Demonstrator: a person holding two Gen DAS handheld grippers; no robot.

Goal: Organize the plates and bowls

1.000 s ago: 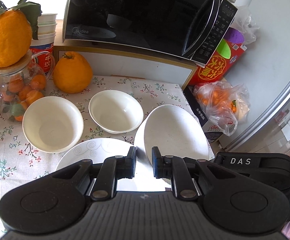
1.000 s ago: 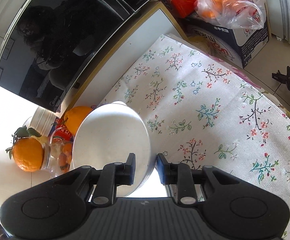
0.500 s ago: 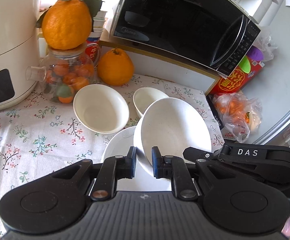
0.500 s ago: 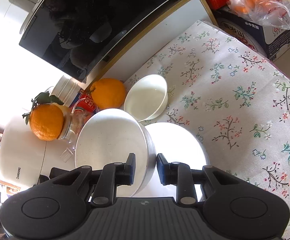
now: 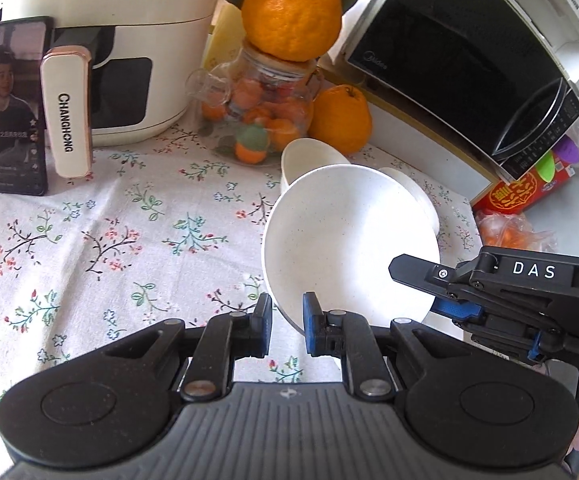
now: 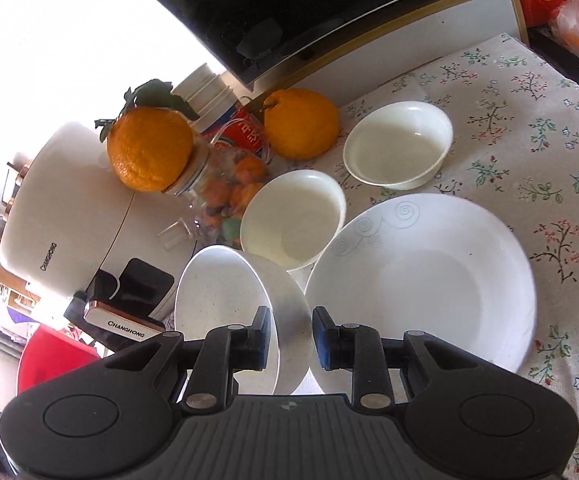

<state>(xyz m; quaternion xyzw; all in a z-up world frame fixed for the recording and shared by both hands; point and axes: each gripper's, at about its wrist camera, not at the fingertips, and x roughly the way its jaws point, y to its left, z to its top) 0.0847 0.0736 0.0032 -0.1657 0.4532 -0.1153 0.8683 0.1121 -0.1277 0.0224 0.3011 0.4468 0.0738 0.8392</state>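
A big white speckled bowl point(image 5: 349, 240) hangs tilted over the flowered tablecloth point(image 5: 109, 240), held from two sides. My left gripper point(image 5: 287, 320) is shut on its near rim. My right gripper point(image 5: 445, 306) pinches the rim on the bowl's right side. In the right wrist view the same bowl point(image 6: 225, 300) sits between the right gripper's point(image 6: 291, 336) pads, left of a white plate point(image 6: 421, 280) lying flat. Two smaller white bowls stand behind: one point(image 6: 293, 220) beside the plate, one point(image 6: 399, 144) farther back. In the left wrist view the held bowl mostly hides them.
A white air fryer point(image 5: 129, 40) with a phone point(image 5: 13, 104) leaning by it stands at the back left. A glass jar of small oranges point(image 5: 265, 116) carries a large orange point(image 5: 291, 8); another orange point(image 5: 341, 120) sits beside it. A microwave point(image 5: 461, 64) is at back right.
Both grippers have carried the speckled bowl leftward across the table, from over the plate toward the air fryer side. The plate now lies uncovered to the bowl's right.
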